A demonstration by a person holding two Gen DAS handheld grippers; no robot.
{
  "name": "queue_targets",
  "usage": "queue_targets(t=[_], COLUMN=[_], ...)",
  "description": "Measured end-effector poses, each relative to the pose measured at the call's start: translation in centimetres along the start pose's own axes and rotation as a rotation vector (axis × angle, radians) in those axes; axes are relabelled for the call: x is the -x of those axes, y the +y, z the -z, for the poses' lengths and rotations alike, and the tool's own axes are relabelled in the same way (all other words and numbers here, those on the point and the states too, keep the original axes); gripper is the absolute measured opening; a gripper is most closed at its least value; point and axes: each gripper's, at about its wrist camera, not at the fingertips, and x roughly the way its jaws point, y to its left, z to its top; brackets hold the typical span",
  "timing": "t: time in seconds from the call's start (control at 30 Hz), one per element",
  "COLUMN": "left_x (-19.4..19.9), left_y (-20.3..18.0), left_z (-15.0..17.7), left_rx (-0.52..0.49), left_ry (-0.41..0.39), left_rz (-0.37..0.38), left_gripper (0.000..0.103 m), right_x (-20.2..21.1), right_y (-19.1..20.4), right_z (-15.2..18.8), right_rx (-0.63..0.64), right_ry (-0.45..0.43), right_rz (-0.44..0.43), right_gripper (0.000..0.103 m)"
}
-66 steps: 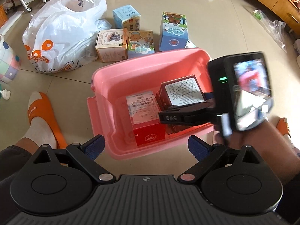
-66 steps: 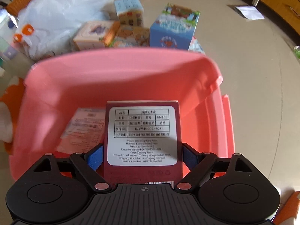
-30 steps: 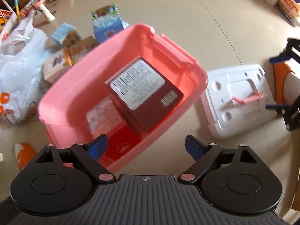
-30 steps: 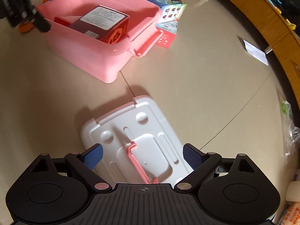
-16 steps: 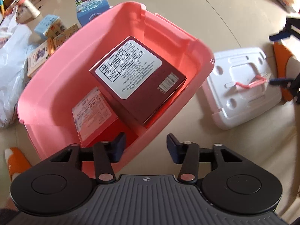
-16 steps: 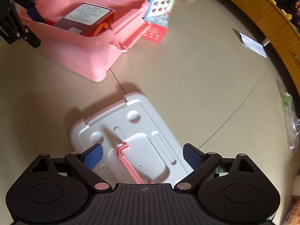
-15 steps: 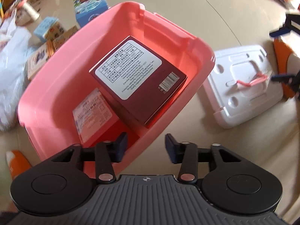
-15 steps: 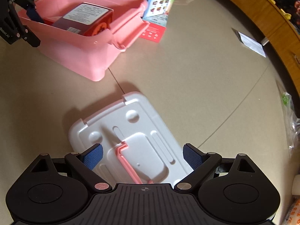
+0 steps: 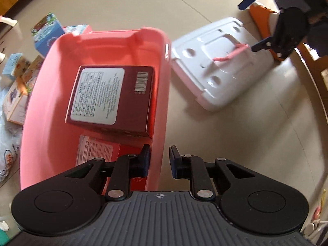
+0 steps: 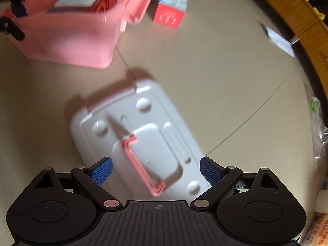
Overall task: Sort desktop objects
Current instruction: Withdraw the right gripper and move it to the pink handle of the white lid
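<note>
A pink storage bin [image 9: 162, 86] stands on the floor and holds a dark red box [image 9: 131, 106] lying over a smaller red box [image 9: 96, 153]. My left gripper [image 9: 159, 162] has its jaws nearly closed around the bin's near right wall. The bin also shows in the right wrist view [image 10: 67, 34]. The bin's white lid [image 10: 127, 127] with a pink handle [image 10: 139, 164] lies flat on the floor. My right gripper [image 10: 155, 170] is open and empty just above the lid's handle. The right gripper also shows in the left wrist view [image 9: 252, 22], over the lid [image 9: 221, 61].
Several small cartons [image 9: 46, 33] and a white plastic bag [image 9: 8, 143] lie on the floor left of the bin. A blue and red carton [image 10: 174, 2] stands beyond the bin. A wooden cabinet [image 10: 297, 10] runs along the right. An orange slipper [image 9: 264, 16] is beside the lid.
My left gripper has closed from wide open onto the bin's wall and swung around the bin. My right gripper has released the dark red box into the bin and moved over the lid.
</note>
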Motion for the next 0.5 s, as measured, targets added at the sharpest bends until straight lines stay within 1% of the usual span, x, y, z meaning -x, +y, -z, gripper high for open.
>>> queue_targets(t=[0.13, 0.23, 0.37, 0.5], left_x=[0.0, -0.1, -0.2, -0.3], left_y=[-0.8, -1.5, -2.4, -3.1], left_z=[0.3, 0.4, 0.5, 0.5], left_rx=[-0.032, -0.054, -0.084, -0.1], left_ry=[-0.008, -0.009, -0.011, -0.011], left_rz=[0.032, 0.052, 0.078, 0.094], left_gripper=[0.021, 0.021, 0.021, 0.021], right_x=[-0.9, -1.5, -2.5, -3.6], right_y=[0.5, 0.7, 1.5, 2.5], right_z=[0.7, 0.9, 0.8, 0.1], right_rx=[0.033, 0.054, 0.122, 0.235], right_ry=[0.025, 0.035, 0.045, 0.023], right_rz=[0.003, -0.017, -0.072, -0.072], right_gripper=[0.088, 0.081, 0.065, 0.057])
